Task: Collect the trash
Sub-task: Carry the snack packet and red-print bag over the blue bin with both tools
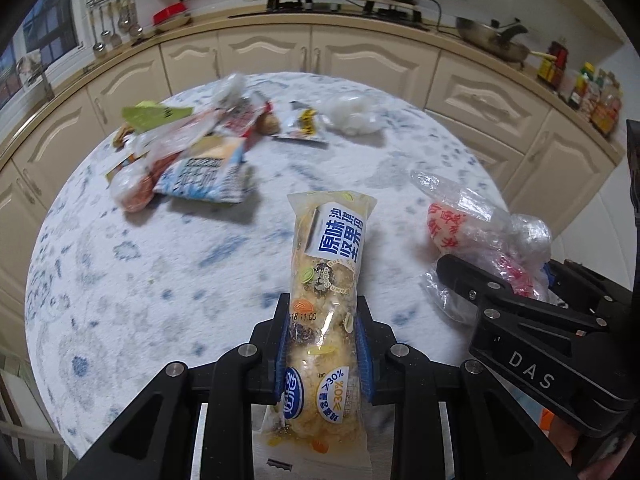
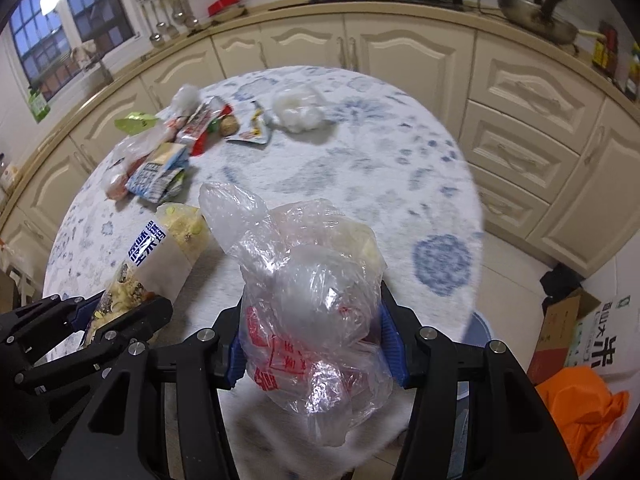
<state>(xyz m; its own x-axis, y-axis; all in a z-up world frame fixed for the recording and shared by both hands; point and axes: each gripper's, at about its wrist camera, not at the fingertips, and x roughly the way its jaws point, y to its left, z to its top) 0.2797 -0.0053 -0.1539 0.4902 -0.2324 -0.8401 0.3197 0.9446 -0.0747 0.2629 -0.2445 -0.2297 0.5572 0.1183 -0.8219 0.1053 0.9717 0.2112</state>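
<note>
On the far left of the round table (image 1: 120, 280) sits the heap of wrappers (image 1: 180, 160) that we have yet to clear, well apart from both tools and ahead of them to the left, so our left hand is the nearer one for it. Our left gripper (image 1: 325, 344) is narrow and clamped on the snack packet (image 1: 326, 280), whose long axis runs straight out along the fingers, away from us toward the middle of the table. Just beside it on the right, our right gripper (image 2: 312, 344) stands about half wide, its blue pads pressed on the crumpled plastic bag (image 2: 304, 300), which bulges up and forward. Both hands are full, so we judge the next move is to carry these to a bin, which we cannot see, before returning for the heap
</note>
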